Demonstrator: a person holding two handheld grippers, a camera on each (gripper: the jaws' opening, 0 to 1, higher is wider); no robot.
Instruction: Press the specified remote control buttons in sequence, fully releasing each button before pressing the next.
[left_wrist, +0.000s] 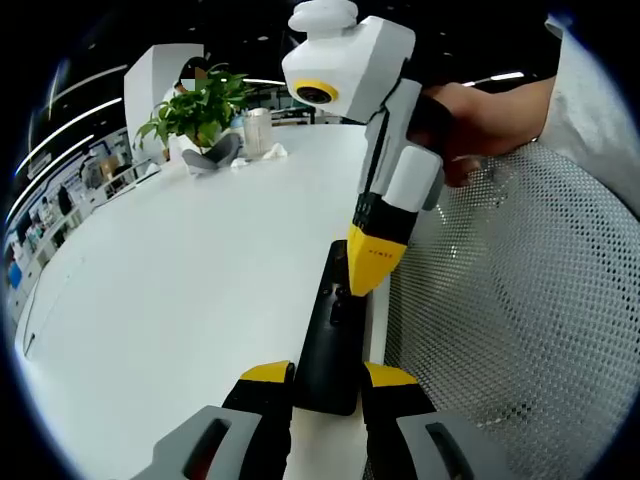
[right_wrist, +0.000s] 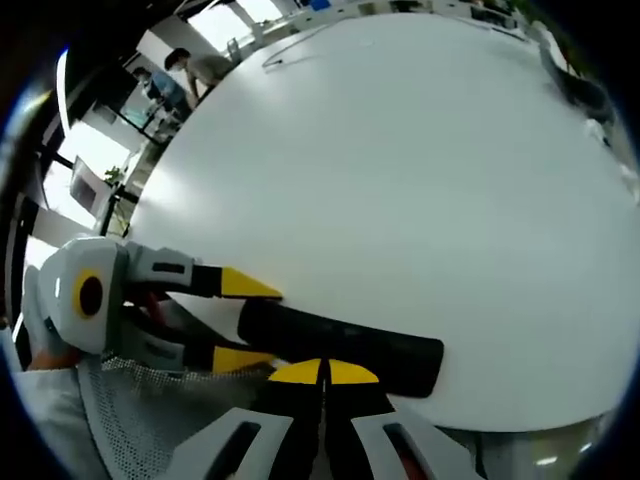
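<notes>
Black remote (left_wrist: 333, 335) rigid, light, slick | left hand-held gripper (left_wrist: 328, 377) clamped on its near end | right hand-held gripper (right_wrist: 322, 371) tips together, pressing on btn face | hold by long edges

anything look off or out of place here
Nothing spilled or damaged. One oddity: the black remote lies at the very edge of the white table, beside a mesh chair back. The left gripper clamps its near end, while the right gripper, jaws shut, presses its tip onto it.
</notes>
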